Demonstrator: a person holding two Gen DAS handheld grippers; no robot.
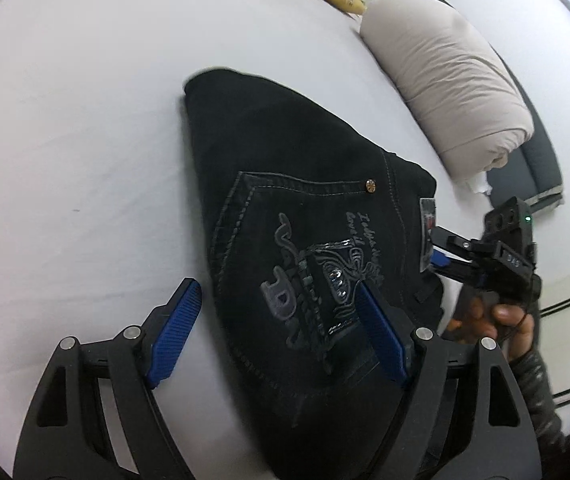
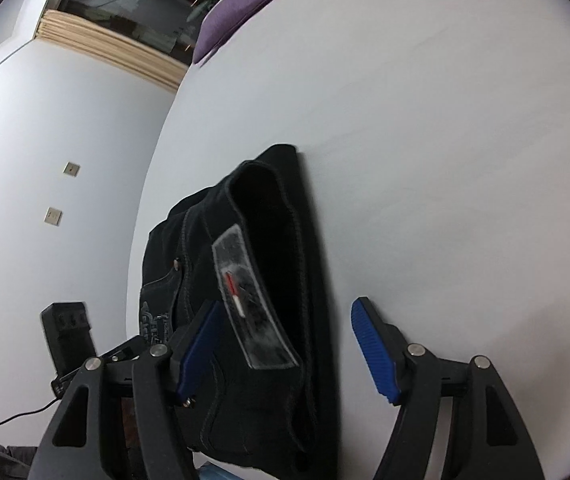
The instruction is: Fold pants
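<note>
- Left gripper [image 1: 273, 320]: jaws spread, nothing pinched, poised over the near pocket end of the folded black pants [image 1: 305, 216].
- Right gripper [image 2: 285, 344]: also spread, straddling the waistband.
- Likely next: press the stack flat, edges aligned, on the white bed [image 1: 65, 140].
- No containers visible.

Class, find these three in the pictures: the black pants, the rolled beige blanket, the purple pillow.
Pants [image 1: 297, 152]: left wrist view, plain cloth above the back pocket.
Blanket [image 1: 445, 68]: left wrist view, middle of the roll.
Pillow [image 2: 237, 16]: right wrist view, middle of its face.
</note>
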